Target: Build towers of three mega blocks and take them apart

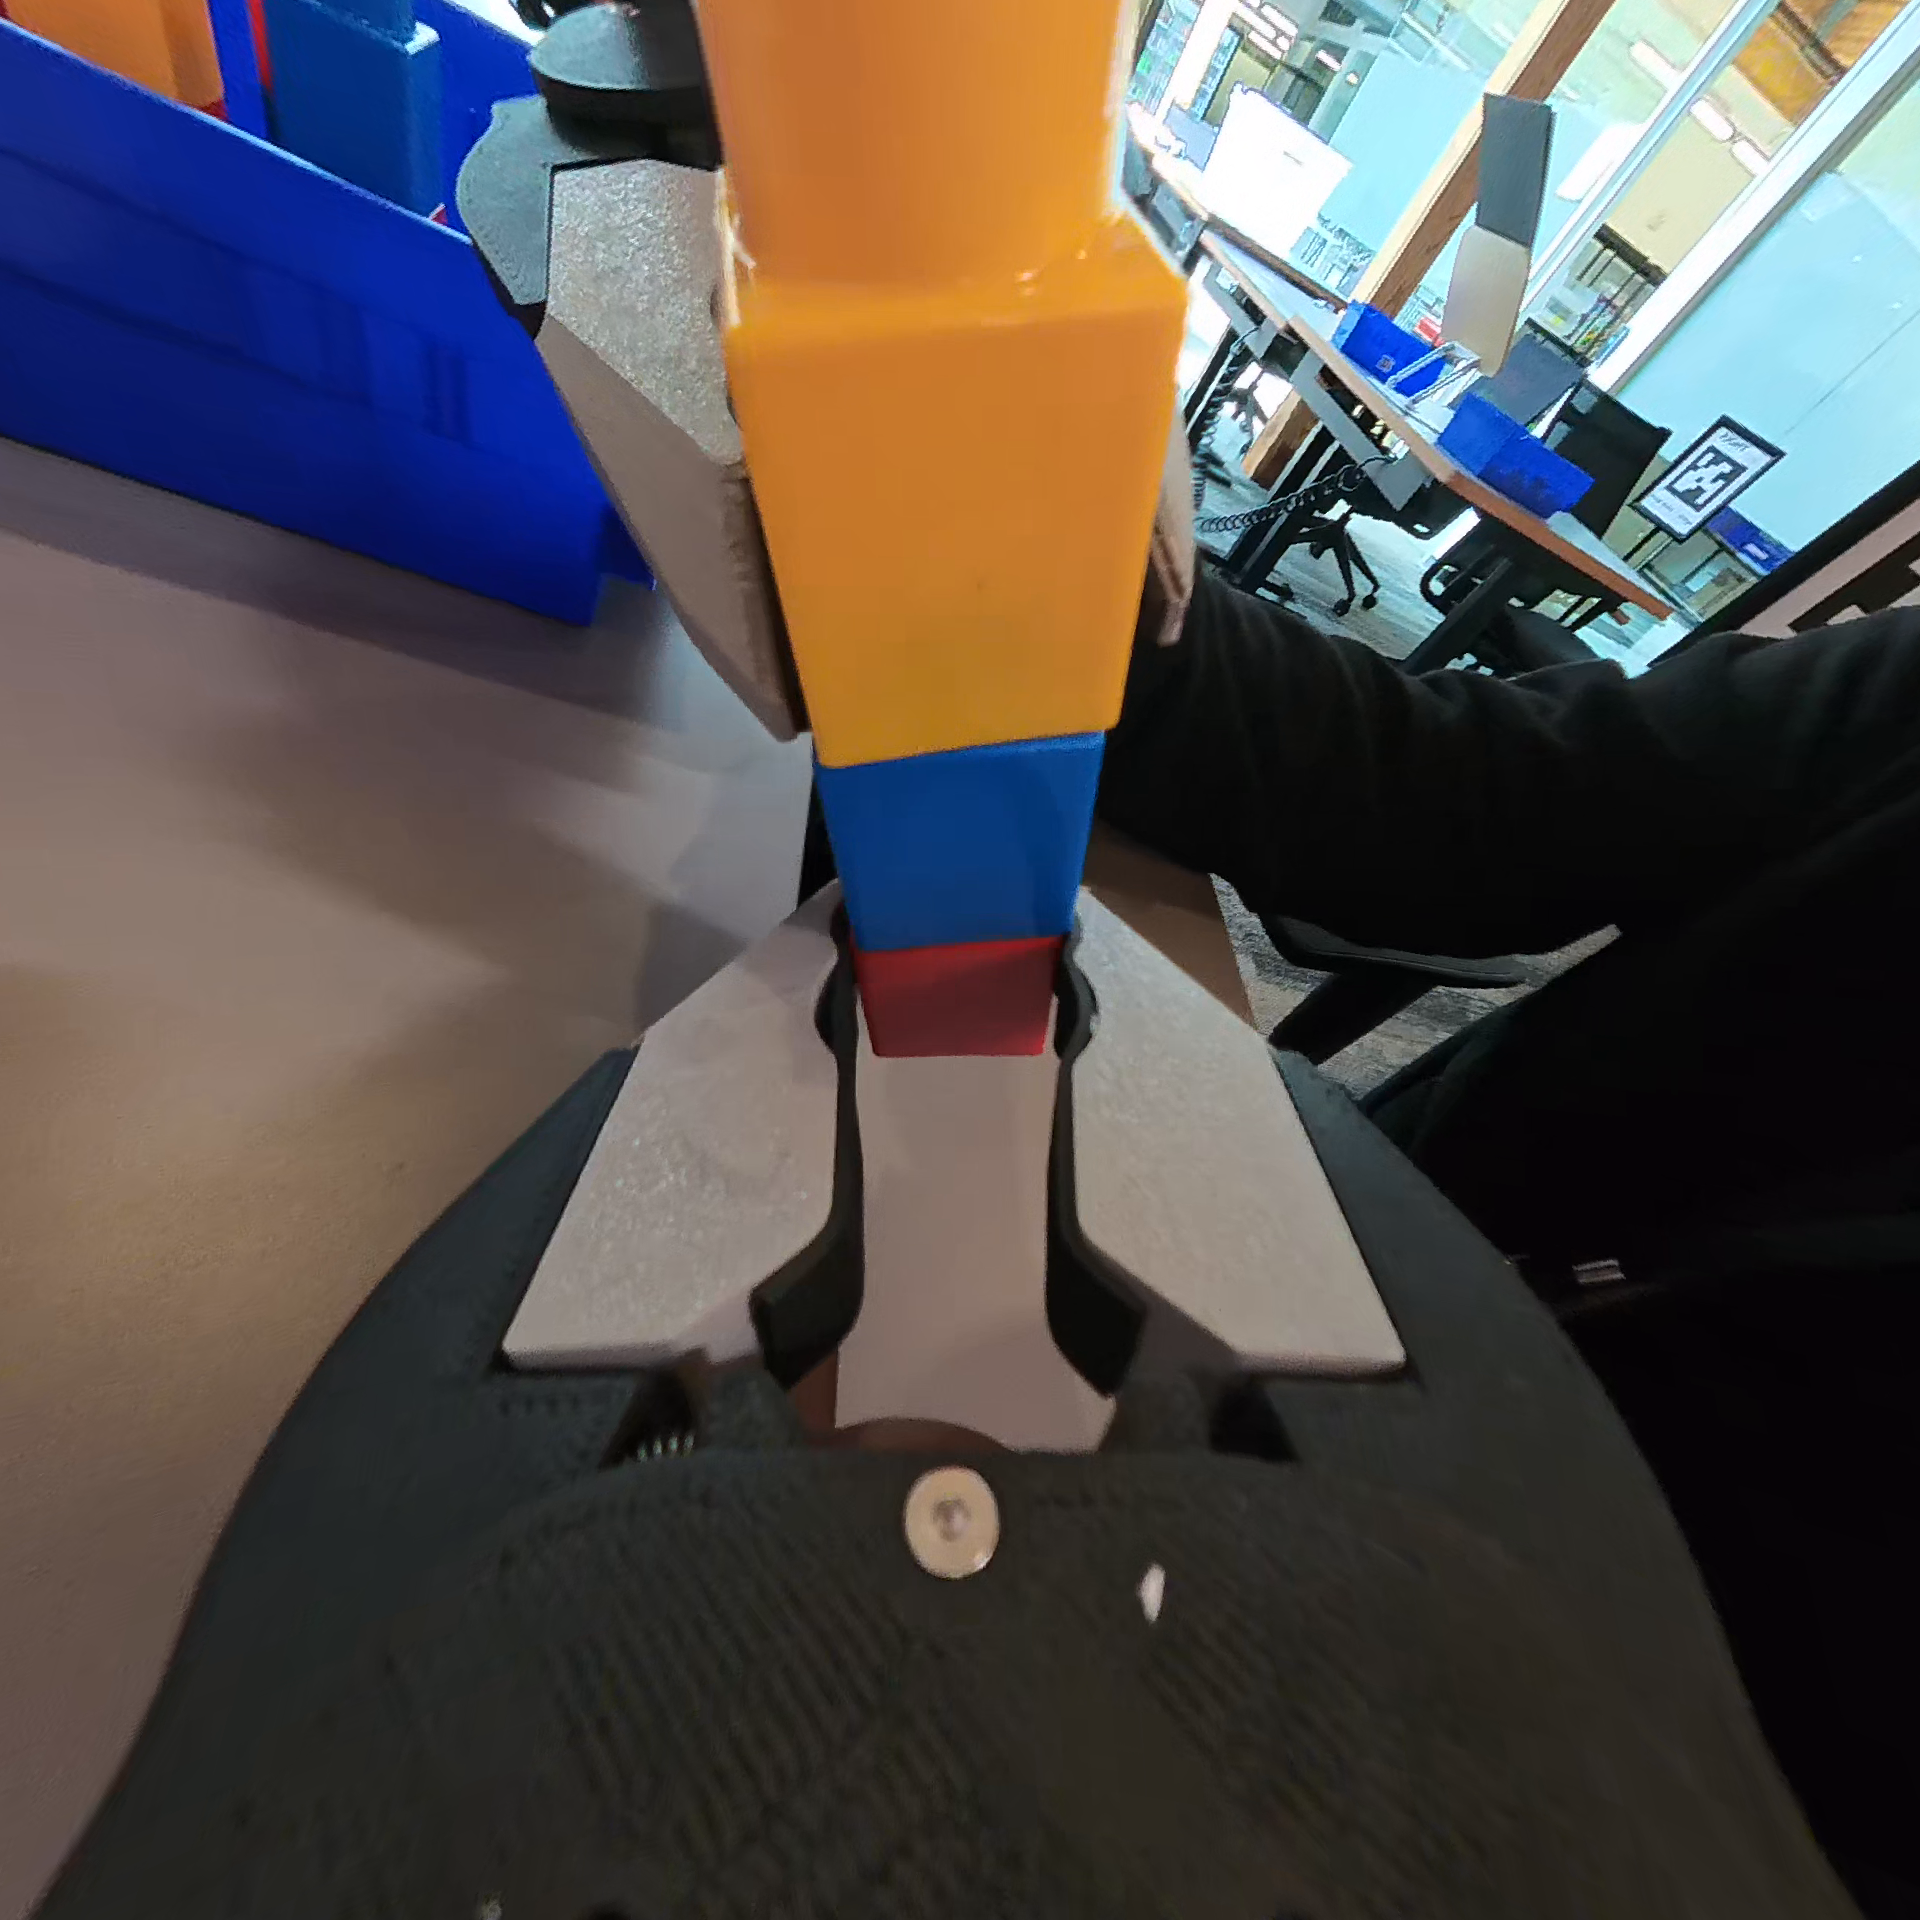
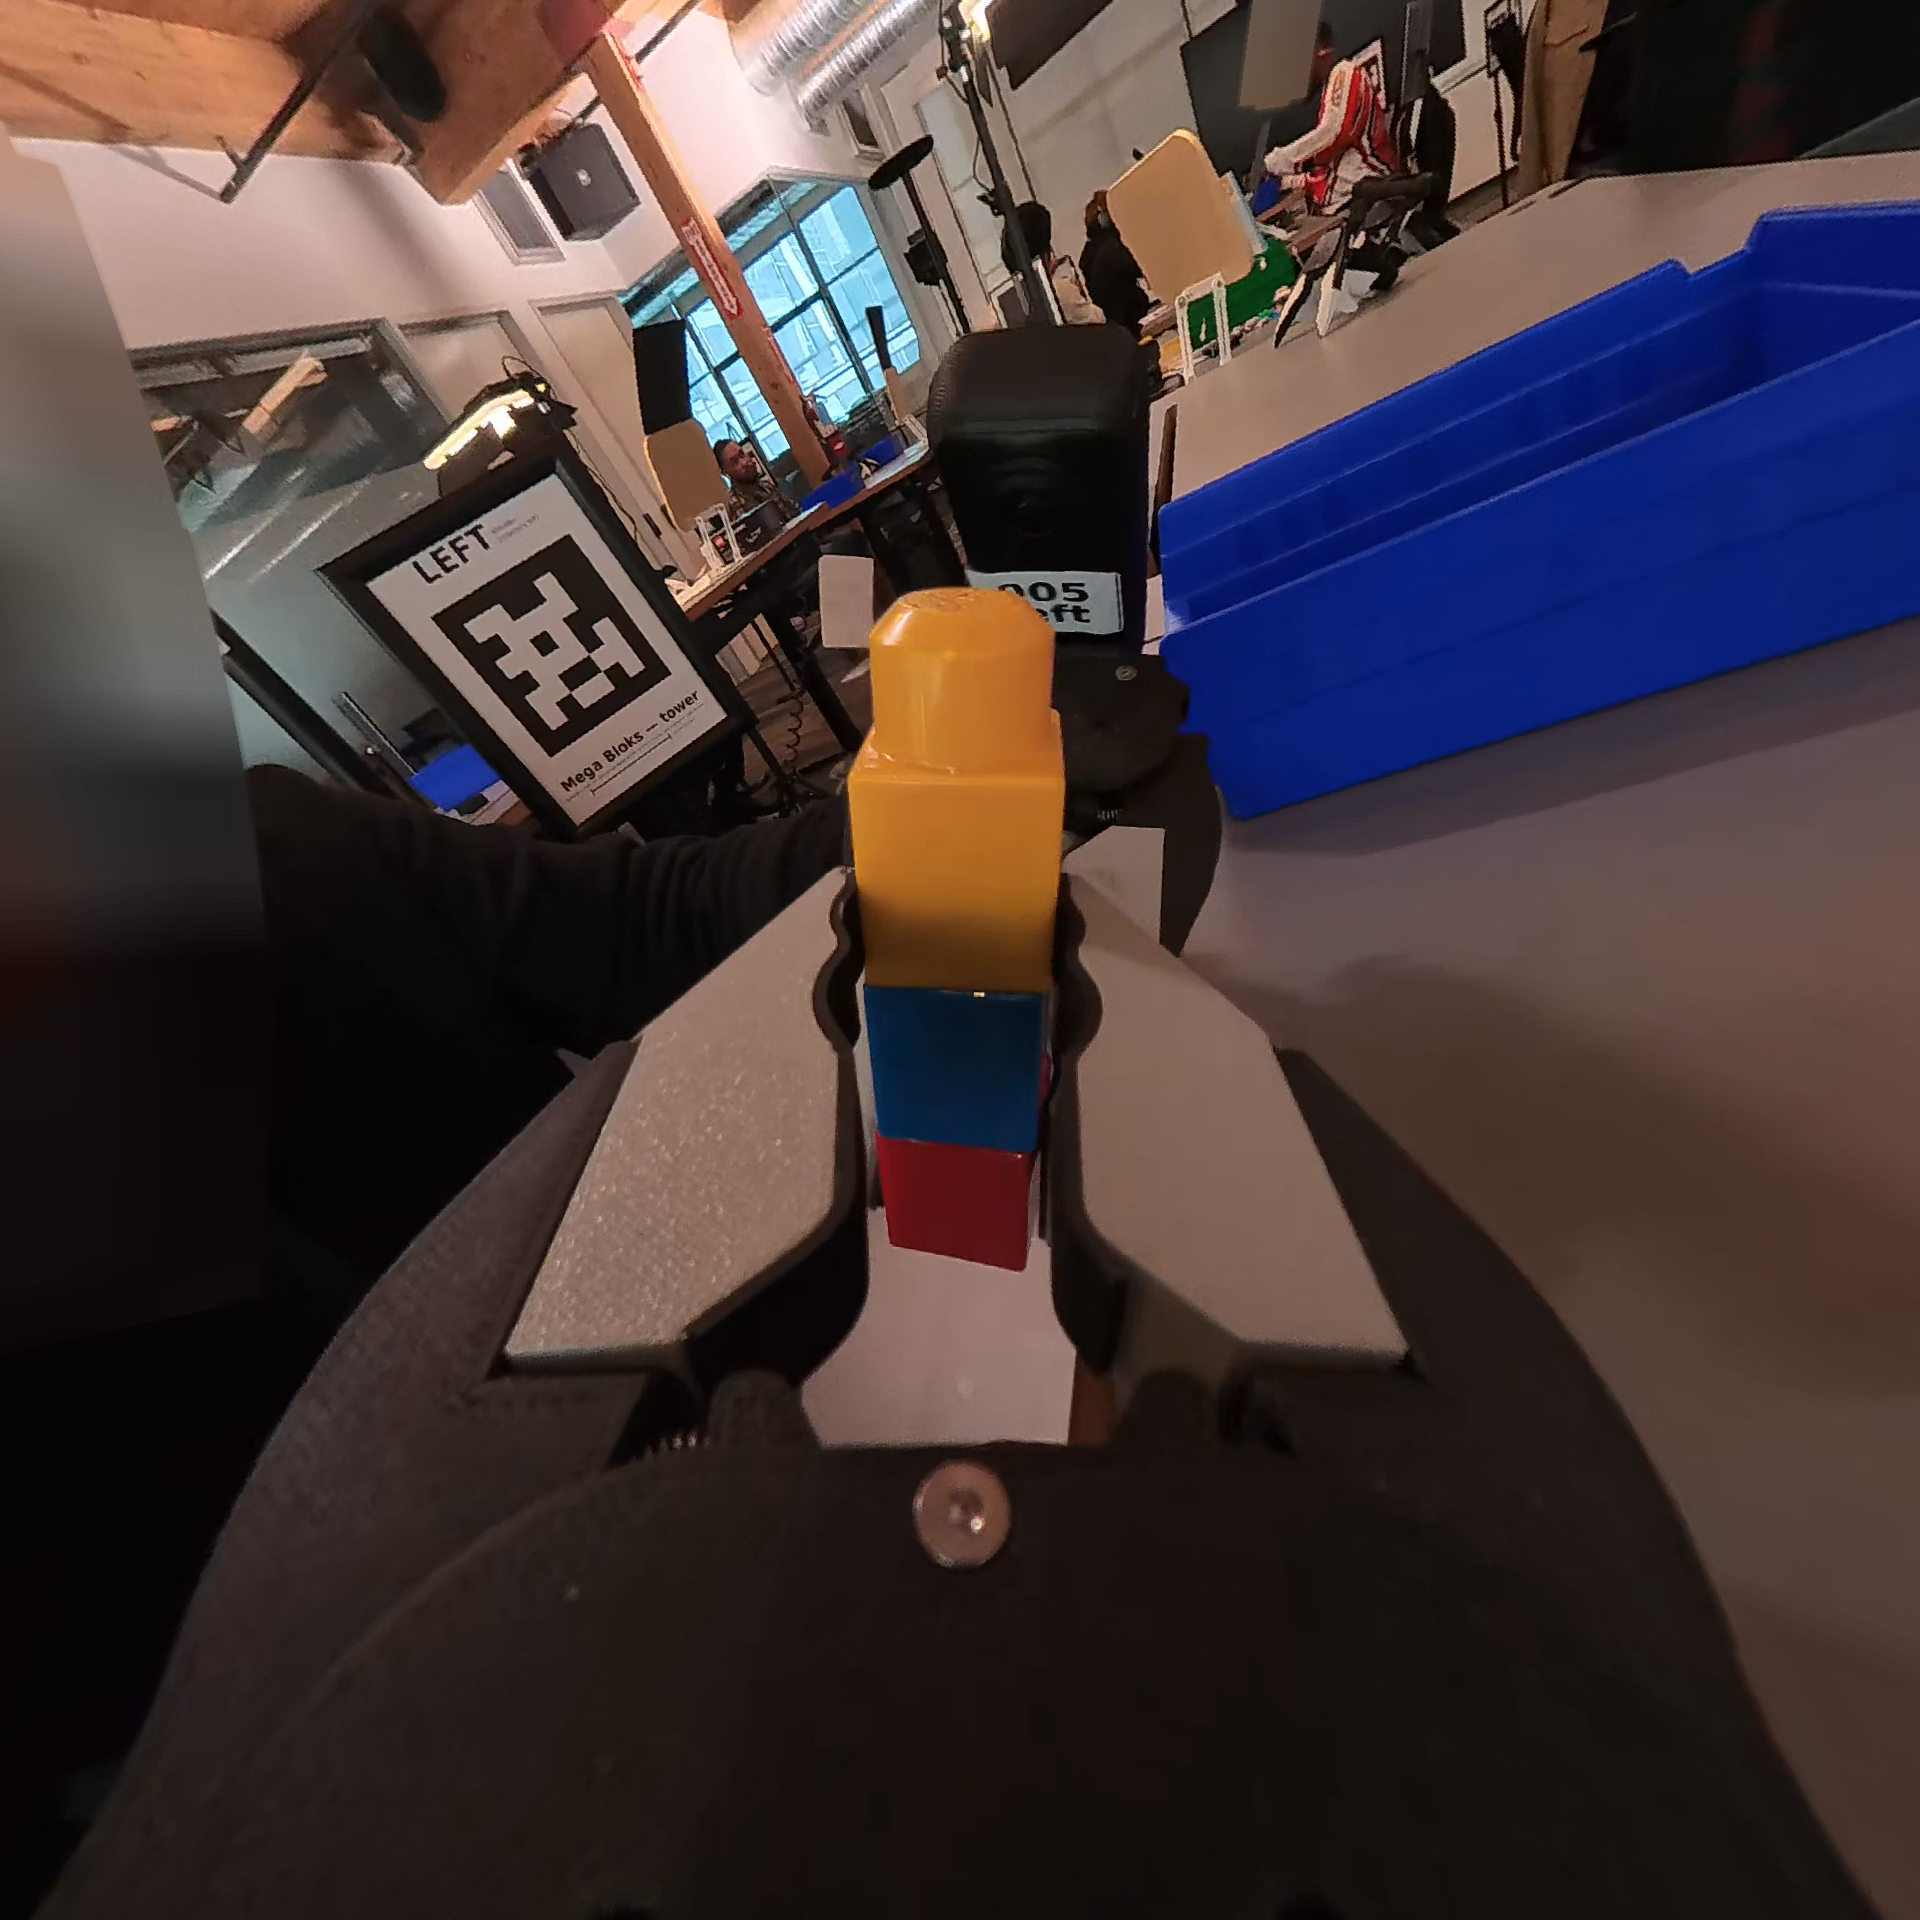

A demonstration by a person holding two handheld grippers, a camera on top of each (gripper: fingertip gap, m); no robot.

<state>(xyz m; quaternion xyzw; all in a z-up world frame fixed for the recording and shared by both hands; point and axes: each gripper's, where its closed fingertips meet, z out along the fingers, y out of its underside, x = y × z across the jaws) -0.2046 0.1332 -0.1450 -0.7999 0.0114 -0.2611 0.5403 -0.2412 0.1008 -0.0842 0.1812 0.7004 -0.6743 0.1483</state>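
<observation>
On the left of my left wrist view sat the blue bin (image 1: 260, 395) on the bench (image 1: 260, 1039), with an orange block (image 1: 104, 42) and a blue block (image 1: 353, 114) poking above its rim, both cut off by the top edge, so I could not tell what else lay inside. In the middle, the fingers of my left gripper (image 1: 961, 997) were clamped on the red block (image 1: 961, 997) at the near end of the tower (image 1: 956, 727), with a blue block (image 1: 961, 842) next and an orange block (image 1: 945, 520) beyond it. My right gripper (image 1: 956, 499) came in from the far side and pinched that orange block between its fingers; its right finger was mostly hidden behind the block. To the right lay my black sleeve (image 1: 1455, 810). In the right wrist view, the sleeve was on the left, the tower ran up the centre between my right fingers (image 2: 727, 1122), which closed on its orange and blue blocks, and the bin stood on the right, its visible compartments bare, its far end cut off.
</observation>
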